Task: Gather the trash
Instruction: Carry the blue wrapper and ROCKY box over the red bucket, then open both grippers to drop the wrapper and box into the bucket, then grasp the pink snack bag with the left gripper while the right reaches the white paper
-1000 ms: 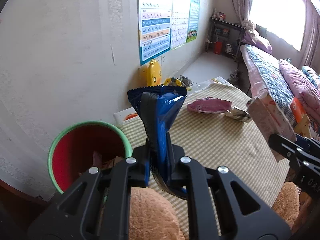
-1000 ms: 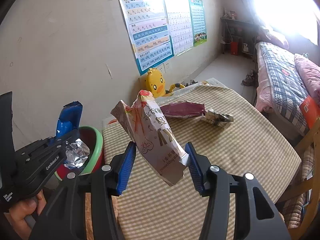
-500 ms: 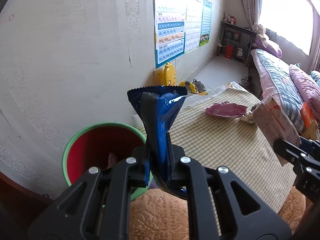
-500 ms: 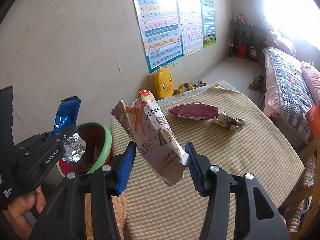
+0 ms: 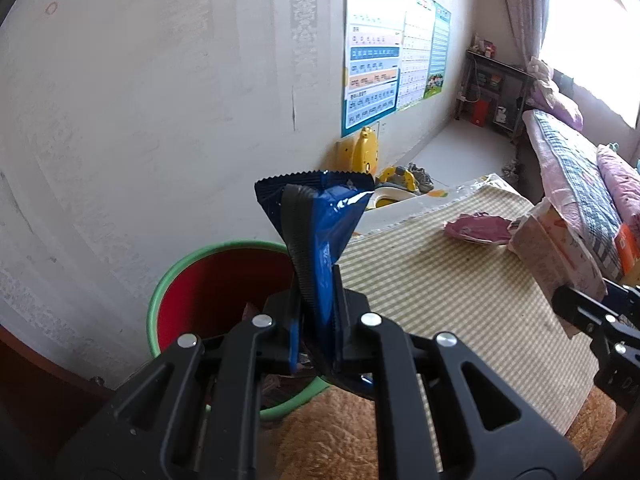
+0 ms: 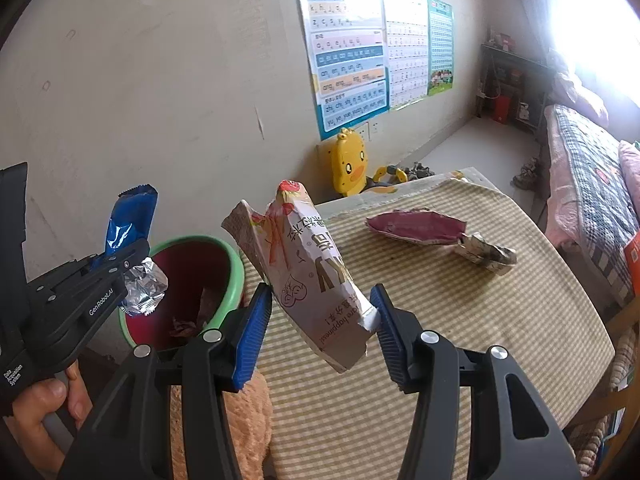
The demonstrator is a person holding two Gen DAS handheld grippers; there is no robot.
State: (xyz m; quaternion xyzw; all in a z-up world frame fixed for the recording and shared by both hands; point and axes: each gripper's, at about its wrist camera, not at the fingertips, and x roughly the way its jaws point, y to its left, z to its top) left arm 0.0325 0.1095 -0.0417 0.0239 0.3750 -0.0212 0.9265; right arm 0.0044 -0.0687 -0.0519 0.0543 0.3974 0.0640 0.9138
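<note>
The left gripper (image 5: 316,320) is clamped flat on a glossy blue foil snack wrapper (image 5: 316,224), above the green-rimmed red plastic bin (image 5: 216,280). The right gripper (image 6: 320,320) pinches a torn pale paper snack bag (image 6: 308,276) over the checked table (image 6: 460,320). Both items are light, crushable and slippery; grip them mid-body. A second ago, both hung further from the bin.

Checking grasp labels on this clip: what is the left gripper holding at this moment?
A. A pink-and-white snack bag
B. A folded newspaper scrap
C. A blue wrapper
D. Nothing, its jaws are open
C: in the left wrist view the left gripper is shut on the blue wrapper, which stands up between its fingers above the green-rimmed bin.
</note>
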